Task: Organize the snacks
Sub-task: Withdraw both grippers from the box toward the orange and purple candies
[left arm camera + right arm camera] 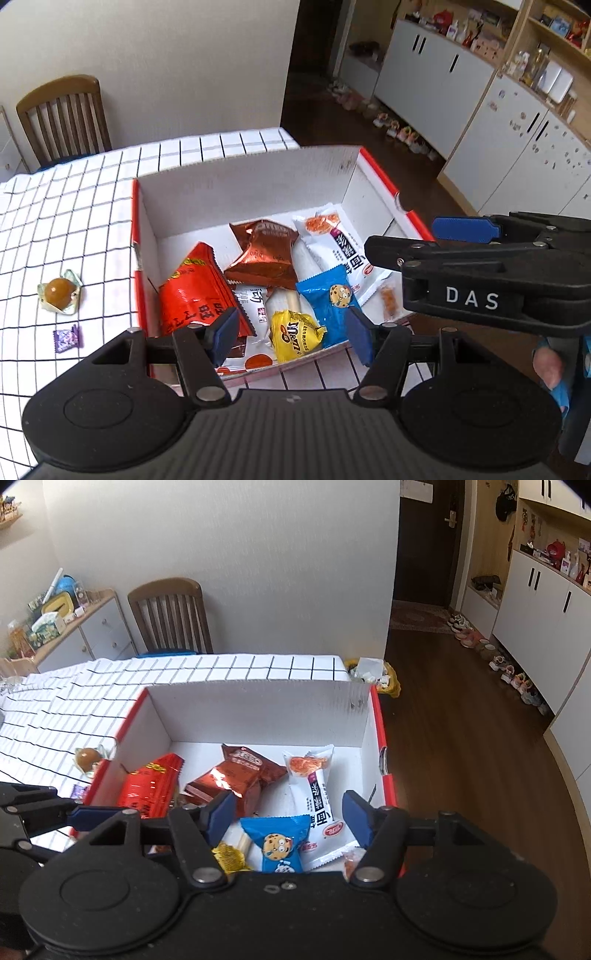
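Snacks are mostly home already: the white cardboard box with red edging point(243, 177) holds a crinkly red foil packet point(192, 291), a copper-brown Oreo pouch point(264, 251), a long white wrapper with an orange picture point(332, 236), a blue cookie sachet point(328, 302) and a yellow M&M's bag point(295, 336). My left tongs point(291, 336) hang released over the near end of the box, pads apart, nothing between them; my right tongs point(288, 819) hover the same way, empty, above the blue sachet. So I'd call this the gap between drops. Two stragglers lie out on the cloth, left of the box: a round amber sweet in a clear wrapper point(59, 291) and a small purple candy point(66, 339) nearer me (tiny, so a careful pinch). Next I'd swing the left tongs across and nip the amber one by its crinkled edge. White black-gridded tablecloth point(74, 206), wooden slat-back chair point(62, 114) behind, dark wood floor point(461, 738), white cabinets point(543, 602).
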### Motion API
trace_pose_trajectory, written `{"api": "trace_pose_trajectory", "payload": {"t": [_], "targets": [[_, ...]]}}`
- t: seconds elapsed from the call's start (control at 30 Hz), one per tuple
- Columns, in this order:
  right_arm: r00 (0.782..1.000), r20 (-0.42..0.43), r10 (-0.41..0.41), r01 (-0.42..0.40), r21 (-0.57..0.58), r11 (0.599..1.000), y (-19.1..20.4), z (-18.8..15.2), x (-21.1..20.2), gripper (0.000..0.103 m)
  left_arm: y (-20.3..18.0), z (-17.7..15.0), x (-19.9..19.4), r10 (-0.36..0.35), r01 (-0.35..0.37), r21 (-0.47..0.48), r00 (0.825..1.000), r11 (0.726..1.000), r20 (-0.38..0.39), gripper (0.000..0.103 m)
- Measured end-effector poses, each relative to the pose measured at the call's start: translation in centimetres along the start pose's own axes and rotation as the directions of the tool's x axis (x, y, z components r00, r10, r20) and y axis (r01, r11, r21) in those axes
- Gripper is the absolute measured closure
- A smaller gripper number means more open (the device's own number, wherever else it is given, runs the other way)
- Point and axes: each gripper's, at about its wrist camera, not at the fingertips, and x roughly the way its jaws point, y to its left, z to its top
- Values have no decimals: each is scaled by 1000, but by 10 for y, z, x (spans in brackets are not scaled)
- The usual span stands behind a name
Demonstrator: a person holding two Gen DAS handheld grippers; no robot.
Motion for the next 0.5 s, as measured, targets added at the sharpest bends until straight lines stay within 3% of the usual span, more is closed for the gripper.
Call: {"api": "trace_pose_trajectory", "payload": {"t": [0.3, 0.5], "targets": [[997, 62, 37, -36, -10, 999, 8, 0, -33, 31, 4, -6, -46, 22, -25, 24, 994, 999, 108, 41], [992, 101, 81, -78, -30, 997, 20, 3, -53, 25, 18, -13, -72, 30, -29, -8, 989, 1000, 145, 41]]}}
